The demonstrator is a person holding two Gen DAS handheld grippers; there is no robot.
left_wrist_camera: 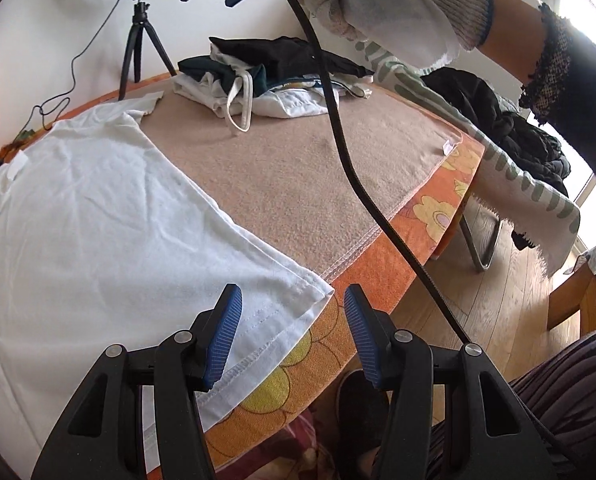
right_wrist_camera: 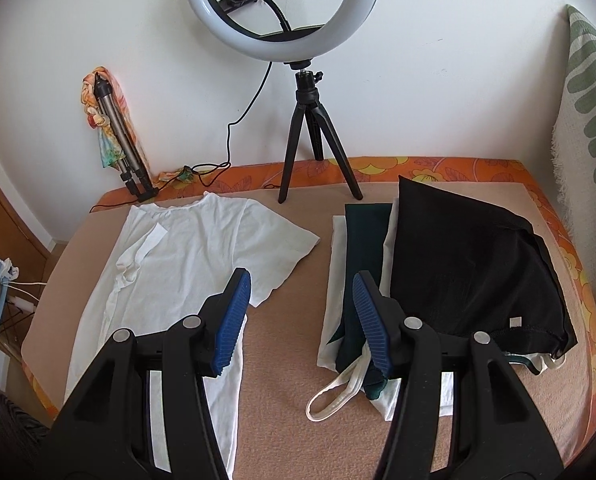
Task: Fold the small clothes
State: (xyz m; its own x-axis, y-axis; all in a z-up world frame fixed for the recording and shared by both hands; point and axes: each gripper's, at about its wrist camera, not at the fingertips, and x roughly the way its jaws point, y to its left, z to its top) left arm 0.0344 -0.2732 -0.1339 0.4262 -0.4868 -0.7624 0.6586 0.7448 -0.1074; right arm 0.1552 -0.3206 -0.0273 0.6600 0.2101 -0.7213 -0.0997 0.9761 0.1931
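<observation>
A white T-shirt lies spread flat on a beige blanket that covers the table. My left gripper hangs open just over the shirt's hem corner at the table's near edge, and nothing is pinched between its blue pads. My right gripper is open too, above the bare blanket between the shirt's sleeve and a pile of folded clothes in black, dark green and white. A white loop strap trails out of the pile.
A ring light on a black tripod stands at the back wall, with a folded tripod leaning to its left. A gloved hand and a black cable cross the left wrist view. A green-patterned cloth and dark clothes hang beyond the table's orange floral edge.
</observation>
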